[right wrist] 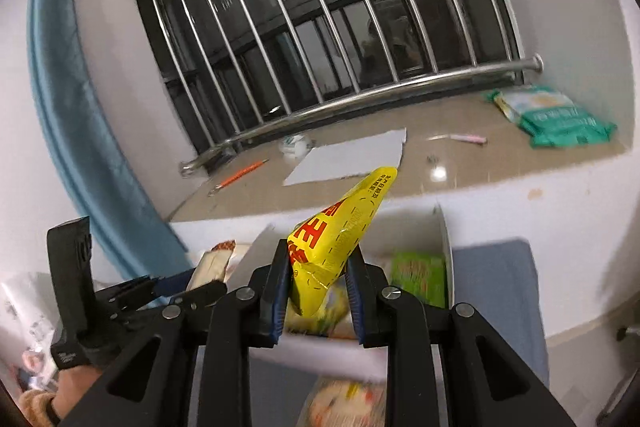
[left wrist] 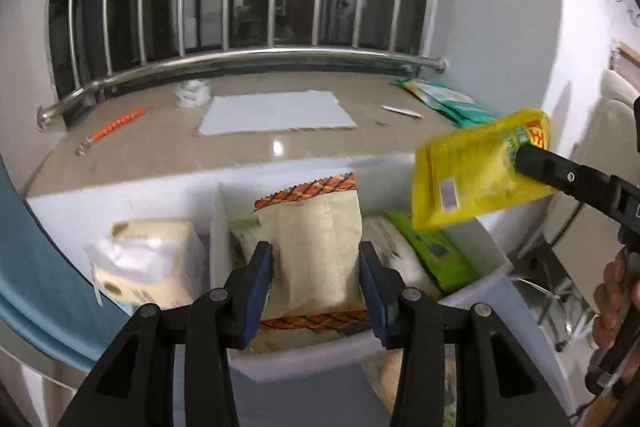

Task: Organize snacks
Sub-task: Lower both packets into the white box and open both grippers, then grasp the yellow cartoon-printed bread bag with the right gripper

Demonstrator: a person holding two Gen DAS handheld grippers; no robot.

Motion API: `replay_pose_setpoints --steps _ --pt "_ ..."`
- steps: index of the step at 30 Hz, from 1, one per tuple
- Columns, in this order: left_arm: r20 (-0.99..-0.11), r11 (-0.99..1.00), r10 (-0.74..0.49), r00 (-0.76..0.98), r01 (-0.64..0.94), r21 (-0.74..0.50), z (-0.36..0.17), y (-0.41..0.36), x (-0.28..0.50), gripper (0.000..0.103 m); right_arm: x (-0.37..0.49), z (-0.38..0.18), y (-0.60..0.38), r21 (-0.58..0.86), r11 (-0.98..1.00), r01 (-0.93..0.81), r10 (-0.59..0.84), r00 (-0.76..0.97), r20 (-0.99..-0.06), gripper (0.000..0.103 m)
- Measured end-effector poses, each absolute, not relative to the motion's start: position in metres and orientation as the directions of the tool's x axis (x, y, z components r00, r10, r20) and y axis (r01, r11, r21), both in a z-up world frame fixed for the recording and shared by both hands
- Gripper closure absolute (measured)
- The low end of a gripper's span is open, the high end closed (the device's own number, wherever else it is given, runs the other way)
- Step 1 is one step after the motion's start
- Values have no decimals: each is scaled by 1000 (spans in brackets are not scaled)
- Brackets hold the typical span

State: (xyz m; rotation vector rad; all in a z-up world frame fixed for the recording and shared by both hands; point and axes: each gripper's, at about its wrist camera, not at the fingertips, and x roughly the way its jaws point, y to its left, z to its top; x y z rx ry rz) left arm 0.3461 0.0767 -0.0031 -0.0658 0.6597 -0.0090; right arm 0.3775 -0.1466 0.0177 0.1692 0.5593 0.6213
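Note:
My left gripper is shut on a cream snack bag with orange patterned ends, held upright inside a white bin. My right gripper is shut on a yellow snack packet with red print and holds it above the bin's right side; the packet also shows in the left wrist view. A green packet and a white packet lie in the bin. The green packet also shows in the right wrist view.
A cream tissue pack lies left of the bin. The stone window ledge holds a white sheet, an orange pen, a tape roll and green packets. A blue curtain hangs on the left.

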Motion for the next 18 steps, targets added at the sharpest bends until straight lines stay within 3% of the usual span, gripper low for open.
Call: replay_pose_setpoints --steps 2,3,4,5,6,10,18 --pt "-615 999 -20 788 -12 -48 -7 82 358 42 393 16 -137 301 810 -503 586 667 -461 73" --pt "-634 999 -22 773 -6 -43 -12 84 367 14 402 13 -132 291 817 -497 575 668 -472 71" --pt "-659 999 -6 752 -18 -30 -18 87 375 0 412 9 -127 280 827 -488 560 665 -494 65" --pt "-673 999 15 739 -32 -13 -23 89 379 0 419 5 -124 276 830 -484 553 657 -512 29" --pt "-689 999 39 724 -50 4 -29 93 380 0 426 1 -122 273 838 -473 541 649 -535 0" --pt "-693 998 33 720 -57 -12 -43 102 373 0 430 -11 -133 326 831 -450 555 642 -529 0" --pt "-682 999 19 731 -40 -15 -43 93 347 0 412 -12 -147 293 849 -440 526 655 -543 0"
